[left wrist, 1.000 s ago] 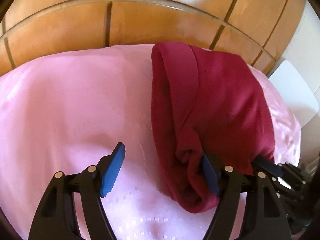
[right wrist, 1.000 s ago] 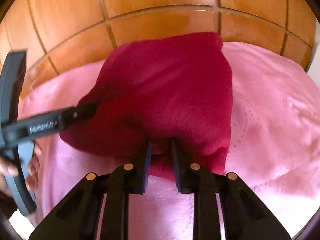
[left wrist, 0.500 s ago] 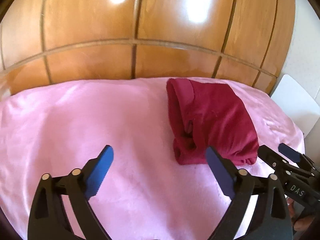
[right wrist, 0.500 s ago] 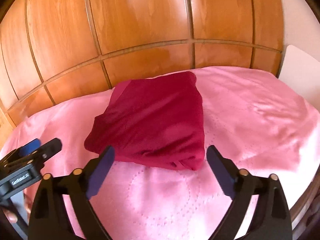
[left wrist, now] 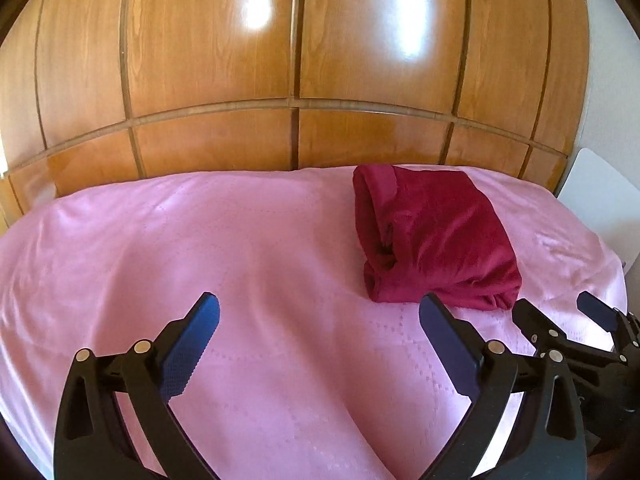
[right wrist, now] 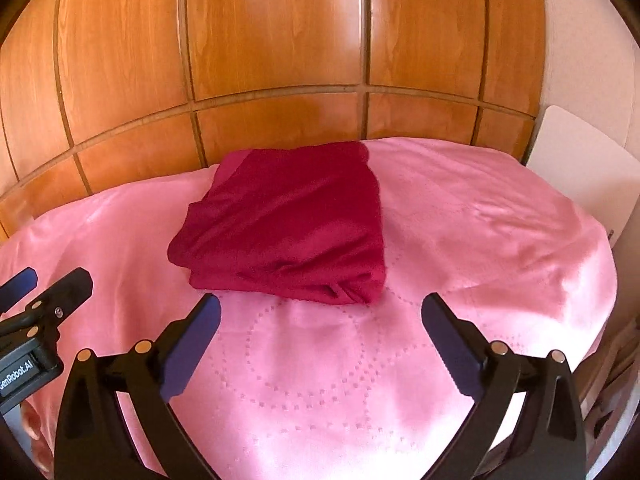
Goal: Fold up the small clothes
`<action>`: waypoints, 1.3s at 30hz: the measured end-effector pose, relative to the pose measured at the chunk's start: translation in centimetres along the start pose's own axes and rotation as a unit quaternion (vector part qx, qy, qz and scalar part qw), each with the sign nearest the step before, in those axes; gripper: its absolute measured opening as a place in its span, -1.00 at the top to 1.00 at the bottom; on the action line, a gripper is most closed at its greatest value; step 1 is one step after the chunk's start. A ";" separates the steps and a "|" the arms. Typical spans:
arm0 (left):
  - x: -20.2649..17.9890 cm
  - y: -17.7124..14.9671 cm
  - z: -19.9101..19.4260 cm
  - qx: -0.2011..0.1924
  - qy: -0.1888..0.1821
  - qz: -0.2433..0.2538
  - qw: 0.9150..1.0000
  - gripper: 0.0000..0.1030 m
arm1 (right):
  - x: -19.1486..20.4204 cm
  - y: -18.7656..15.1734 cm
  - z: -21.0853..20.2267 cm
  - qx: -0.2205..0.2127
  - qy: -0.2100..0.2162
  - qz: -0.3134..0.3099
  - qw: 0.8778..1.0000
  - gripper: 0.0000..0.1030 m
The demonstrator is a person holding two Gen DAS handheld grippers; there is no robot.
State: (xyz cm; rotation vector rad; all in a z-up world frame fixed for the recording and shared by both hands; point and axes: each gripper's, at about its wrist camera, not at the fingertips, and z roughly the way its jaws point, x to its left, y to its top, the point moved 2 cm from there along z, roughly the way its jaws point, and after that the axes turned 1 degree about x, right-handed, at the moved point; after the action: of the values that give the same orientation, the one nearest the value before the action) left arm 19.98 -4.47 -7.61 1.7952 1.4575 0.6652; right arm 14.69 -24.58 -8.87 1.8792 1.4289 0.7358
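A dark red garment (left wrist: 436,236) lies folded into a compact bundle on the pink bedspread (left wrist: 200,248), toward the back right in the left wrist view. In the right wrist view the garment (right wrist: 288,224) lies just beyond my fingers. My left gripper (left wrist: 318,312) is open and empty, hovering above the bedspread, left of and nearer than the garment. My right gripper (right wrist: 320,312) is open and empty, a short way in front of the garment's near edge. The right gripper also shows at the left wrist view's right edge (left wrist: 560,320), and the left gripper at the right wrist view's left edge (right wrist: 44,292).
A wooden panelled wardrobe (left wrist: 296,72) stands right behind the bed. A white panel (right wrist: 580,168) stands at the bed's right side. The bedspread's right edge (right wrist: 600,280) drops off near it. Bare bedspread stretches left of the garment.
Both grippers let go of the garment, opened wide and pulled back and up from it. The garment now lies folded and still on the bedspread.
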 end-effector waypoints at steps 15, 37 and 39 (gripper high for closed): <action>-1.5 -0.1 -1.5 -0.028 0.003 0.004 1.000 -0.92 | -1.7 0.3 -0.9 -0.020 -0.011 0.020 1.000 -0.95; -1.0 -0.2 -1.3 -0.035 0.034 -0.012 0.999 -0.92 | -1.1 0.0 -0.5 -0.022 -0.013 0.011 1.000 -0.95; -0.9 -0.1 -1.2 -0.035 0.034 -0.012 0.999 -0.92 | -1.1 0.0 -0.4 -0.021 -0.011 0.010 1.000 -0.95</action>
State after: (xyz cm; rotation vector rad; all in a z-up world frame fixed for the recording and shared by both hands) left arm 18.73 -5.10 -6.92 1.7141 1.4802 0.7613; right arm 14.10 -25.60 -8.71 1.8663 1.3720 0.7458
